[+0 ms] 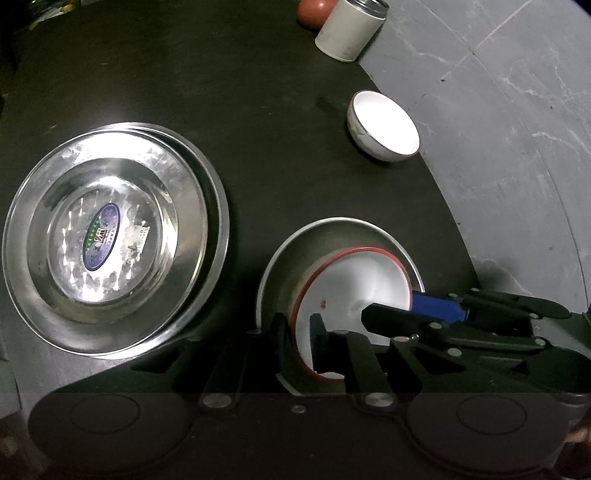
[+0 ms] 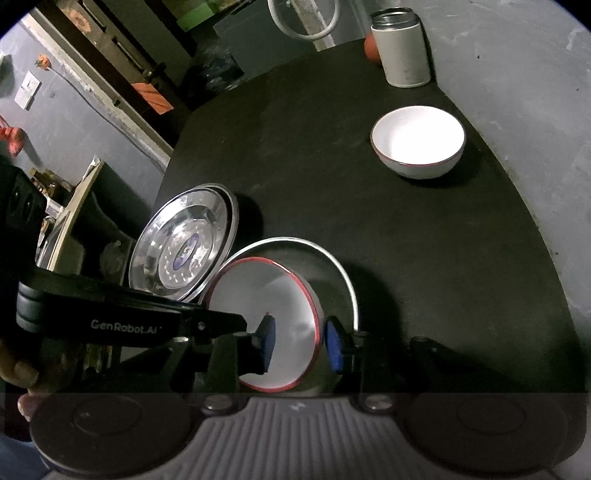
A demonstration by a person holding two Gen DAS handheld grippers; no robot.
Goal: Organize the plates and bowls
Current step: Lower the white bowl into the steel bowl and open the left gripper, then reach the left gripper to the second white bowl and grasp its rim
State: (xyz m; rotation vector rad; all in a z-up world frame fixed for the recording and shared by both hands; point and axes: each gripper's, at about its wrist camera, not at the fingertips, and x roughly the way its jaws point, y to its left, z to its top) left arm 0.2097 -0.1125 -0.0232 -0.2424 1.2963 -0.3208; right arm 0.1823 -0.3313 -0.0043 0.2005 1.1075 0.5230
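A white bowl with a red rim point(image 1: 354, 288) point(image 2: 266, 295) leans tilted inside a shallow steel dish point(image 1: 317, 230) point(image 2: 332, 258) near the table's front. My left gripper point(image 1: 299, 338) is shut on the bowl's near rim, one finger inside and one outside. My right gripper point(image 2: 301, 341) point(image 1: 402, 310), with blue pads point(image 2: 334, 347), clamps the rim on the bowl's other side. Two stacked steel plates point(image 1: 114, 236) point(image 2: 184, 247) lie just left of the dish. A second white bowl point(image 1: 384, 127) point(image 2: 417, 142) stands upright farther back, near the table's right edge.
The dark round tabletop point(image 1: 258, 92) point(image 2: 406, 258) ends at a curved edge on the right, with grey floor point(image 1: 517, 147) beyond. At the far edge stand a white canister point(image 1: 347, 29) point(image 2: 402, 51) and a reddish ball point(image 1: 314, 13). A hand point(image 2: 18, 369) holds the left gripper's body point(image 2: 147, 321).
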